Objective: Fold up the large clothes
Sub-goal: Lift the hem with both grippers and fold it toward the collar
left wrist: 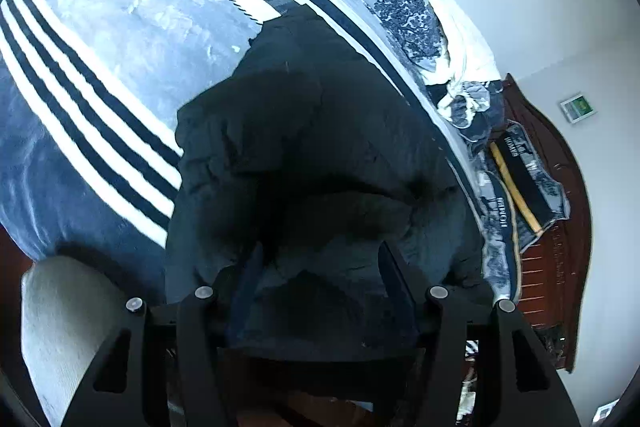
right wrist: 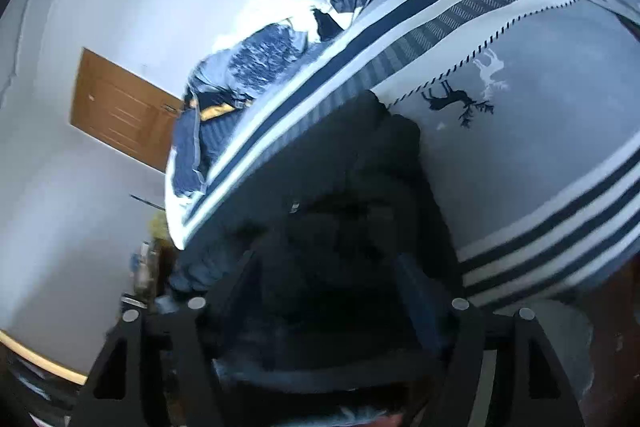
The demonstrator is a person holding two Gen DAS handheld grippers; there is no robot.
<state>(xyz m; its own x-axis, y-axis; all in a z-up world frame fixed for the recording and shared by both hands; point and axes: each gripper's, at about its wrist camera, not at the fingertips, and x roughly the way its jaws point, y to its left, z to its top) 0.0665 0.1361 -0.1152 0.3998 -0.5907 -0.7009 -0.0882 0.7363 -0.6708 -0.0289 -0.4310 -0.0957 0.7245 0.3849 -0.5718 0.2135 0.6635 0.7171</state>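
A large dark garment (left wrist: 304, 131) lies bunched on a bed, over a blue blanket (left wrist: 120, 27) with white and navy stripes. My left gripper (left wrist: 320, 251) hovers over the garment's near edge with its fingers spread; dark cloth lies loose between them and is not pinched. In the right wrist view the same garment (right wrist: 352, 187) runs away from me along the striped blanket (right wrist: 520, 147). My right gripper (right wrist: 326, 259) is open too, its fingers (right wrist: 416, 287) standing apart over the dark fabric. The garment's near hem is hidden behind both gripper bodies.
A crumpled patterned duvet (left wrist: 408, 11) and pillows (left wrist: 516, 183) are piled along the far side of the bed, against a dark wooden headboard (left wrist: 560, 227). A wooden door (right wrist: 120, 107) is set in the white wall. The white mattress edge (left wrist: 60, 327) shows below the blanket.
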